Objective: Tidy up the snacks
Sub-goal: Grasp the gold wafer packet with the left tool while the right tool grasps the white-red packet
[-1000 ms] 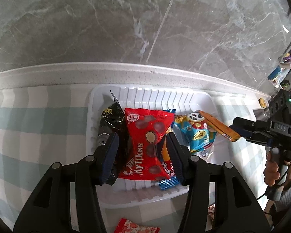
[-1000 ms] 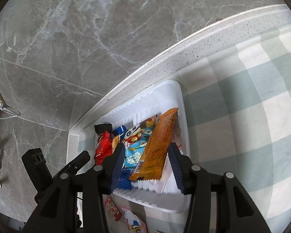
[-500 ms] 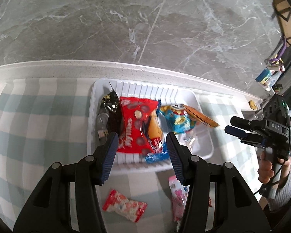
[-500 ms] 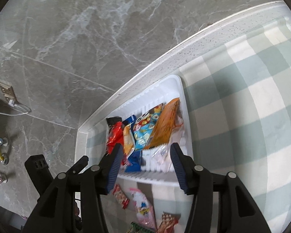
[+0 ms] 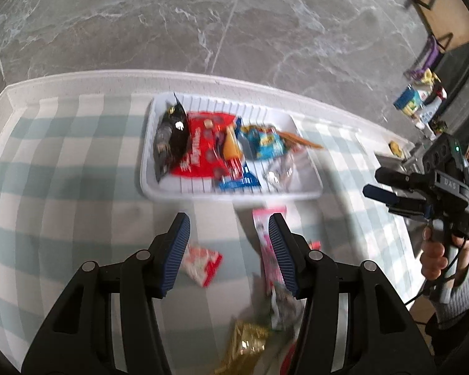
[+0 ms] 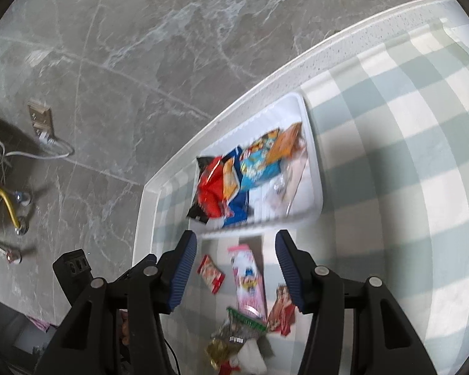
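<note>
**Q:** Which step is in hand, read left to right?

**A:** Between placings, I judge. My left gripper [image 5: 229, 251] hangs released and empty over the checked cloth [image 5: 62, 206], short of the white tray [image 5: 147, 156]. The tray holds a black packet [image 5: 167, 137], a red bag [image 5: 203, 153] and a blue pouch [image 5: 265, 142], with an orange bar [image 5: 300, 139] at its right end. My right gripper [image 6: 234, 270] is likewise slack, nothing between its pads.

**Q:** What does the next move call for?

**A:** Probably a pick from the loose snacks near the tray's front rim: the small red-and-white packet [image 5: 203, 262] just beside my left finger, or the long pink packet [image 6: 248, 281] between my right fingers. A flat wrapper likely needs a low, pinching approach.

**Q:** What stands in the way?

**A:** The gold-wrapped sweet [image 6: 219, 350], the green-edged wrapper [image 6: 245, 318] and another red packet [image 6: 281, 309] crowd the pink one's near end. The two grippers work close together.
</note>
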A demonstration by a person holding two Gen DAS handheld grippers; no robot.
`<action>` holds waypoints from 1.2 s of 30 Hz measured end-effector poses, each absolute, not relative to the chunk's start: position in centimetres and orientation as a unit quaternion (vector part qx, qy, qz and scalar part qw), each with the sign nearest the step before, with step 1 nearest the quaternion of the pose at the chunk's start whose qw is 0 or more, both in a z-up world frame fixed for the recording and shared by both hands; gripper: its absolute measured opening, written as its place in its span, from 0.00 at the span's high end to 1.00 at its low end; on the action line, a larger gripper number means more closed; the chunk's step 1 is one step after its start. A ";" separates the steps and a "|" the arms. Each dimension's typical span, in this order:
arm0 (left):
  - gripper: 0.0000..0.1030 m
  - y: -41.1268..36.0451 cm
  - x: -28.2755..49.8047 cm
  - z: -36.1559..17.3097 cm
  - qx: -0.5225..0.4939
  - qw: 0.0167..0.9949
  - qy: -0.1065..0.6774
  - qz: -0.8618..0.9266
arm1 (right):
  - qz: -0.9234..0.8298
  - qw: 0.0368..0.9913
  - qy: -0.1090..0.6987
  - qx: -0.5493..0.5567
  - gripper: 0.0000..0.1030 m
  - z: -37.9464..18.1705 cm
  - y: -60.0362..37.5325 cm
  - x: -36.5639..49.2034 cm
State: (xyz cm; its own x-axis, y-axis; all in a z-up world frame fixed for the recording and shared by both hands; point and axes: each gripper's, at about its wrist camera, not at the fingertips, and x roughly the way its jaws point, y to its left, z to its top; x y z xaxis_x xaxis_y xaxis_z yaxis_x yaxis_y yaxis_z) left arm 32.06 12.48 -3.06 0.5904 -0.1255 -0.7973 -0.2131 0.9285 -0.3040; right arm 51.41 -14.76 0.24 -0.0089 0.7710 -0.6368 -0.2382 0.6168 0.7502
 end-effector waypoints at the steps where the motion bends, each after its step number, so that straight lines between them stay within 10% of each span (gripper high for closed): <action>1: 0.51 12.2 31.5 -3.2 -0.187 0.871 0.454 0.023 | 0.380 0.666 0.603 0.220 0.46 0.3 -14.9 50.9; 36: 0.50 3.6 23.6 -13.1 -0.081 0.810 0.579 -0.039 | 0.394 0.488 0.754 0.195 0.35 -8.8 -12.1 34.5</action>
State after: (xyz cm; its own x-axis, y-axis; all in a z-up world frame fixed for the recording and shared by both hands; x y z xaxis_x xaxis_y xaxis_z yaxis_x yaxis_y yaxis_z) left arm 23.62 3.60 -13.09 0.3257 -0.1572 -0.9323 -0.0300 0.9839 -0.1764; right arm 34.46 -12.12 -8.80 -0.4470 0.6786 -0.5828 -0.0905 0.6138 0.7842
